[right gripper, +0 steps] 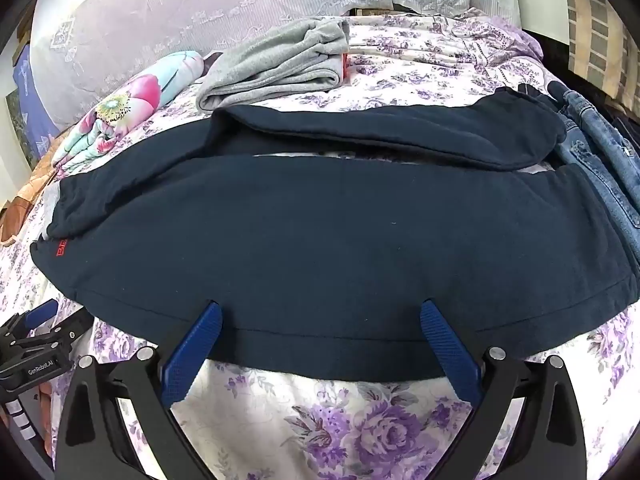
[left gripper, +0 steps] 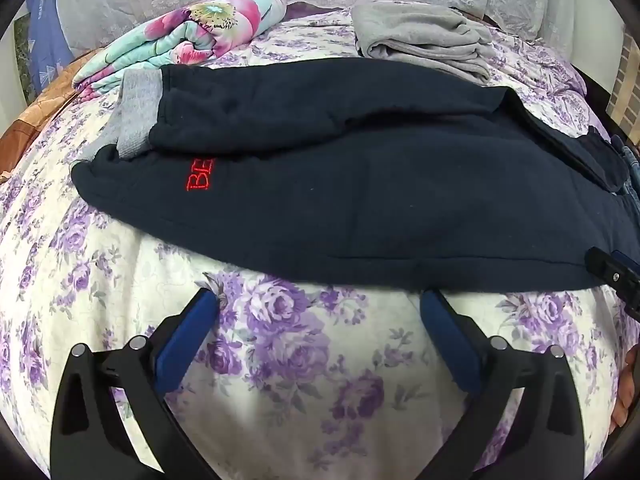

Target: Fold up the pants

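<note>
Dark navy pants (left gripper: 360,200) lie flat across the floral bed sheet (left gripper: 280,360), waistband to the left with a grey lining and red embroidered letters, the legs running right. The far leg lies partly over the near one. My left gripper (left gripper: 320,300) is open just short of the pants' near edge, with nothing between its fingers. In the right wrist view the pants (right gripper: 320,232) fill the middle, and my right gripper (right gripper: 320,312) is open with both blue fingertips over the near hem, holding nothing. The right gripper's body (left gripper: 612,276) shows at the right edge in the left wrist view.
A folded grey garment (right gripper: 280,64) and a rolled flowered blanket (right gripper: 120,108) lie behind the pants. Blue jeans (right gripper: 600,152) lie at the right, by the leg ends. A lace-covered headboard (right gripper: 180,12) stands at the back. A hand (left gripper: 628,380) shows at the right edge.
</note>
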